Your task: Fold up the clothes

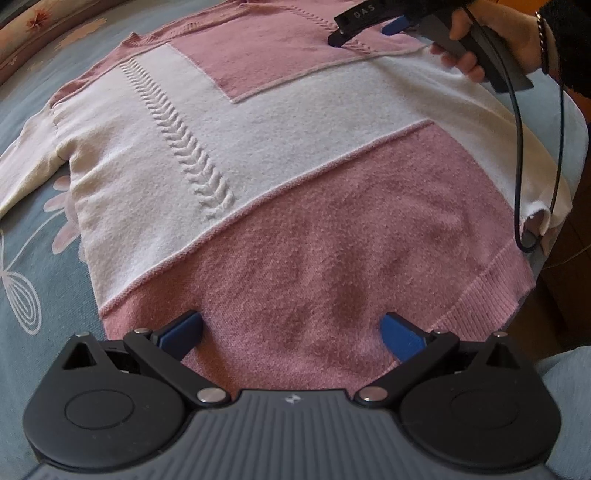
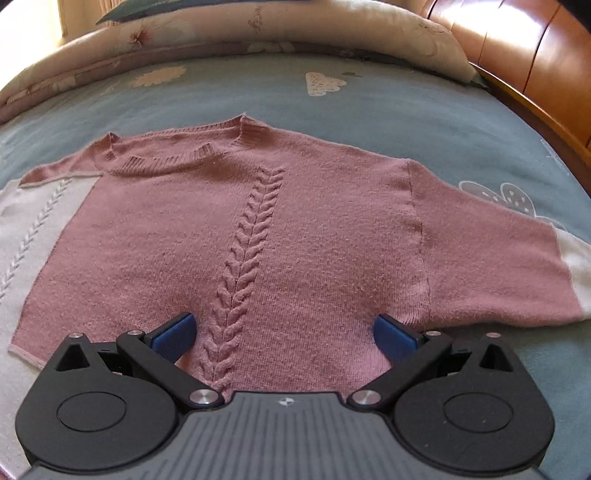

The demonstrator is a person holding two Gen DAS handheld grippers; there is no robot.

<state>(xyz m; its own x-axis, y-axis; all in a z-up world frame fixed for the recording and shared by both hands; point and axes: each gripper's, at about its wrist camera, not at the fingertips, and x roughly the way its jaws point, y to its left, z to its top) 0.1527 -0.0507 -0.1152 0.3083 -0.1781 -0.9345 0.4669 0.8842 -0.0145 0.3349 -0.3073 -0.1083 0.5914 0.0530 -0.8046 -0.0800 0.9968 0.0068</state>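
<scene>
Pink-and-white sweater (image 2: 295, 236) flat on bed (image 2: 369, 99), unfolded; left tongs (image 1: 291, 332) and right tongs (image 2: 284, 332) both wide open, empty, above it; suggest pinching hem and shoulder together, folding evenly.

One pink-and-white cable-knit sweater (image 1: 280, 155) lies on one blue floral-print bed (image 2: 369, 110); two black tongs with blue pads: left (image 1: 291, 332), right (image 2: 282, 330); one floral pillow (image 2: 258, 33).

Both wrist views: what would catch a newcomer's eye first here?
The pink and white sweater spread flat on the blue floral bedspread, its braided cable stitch running down the pink panel. Both grippers hover open over it, the left gripper near the hem, the right gripper over the chest.
</scene>
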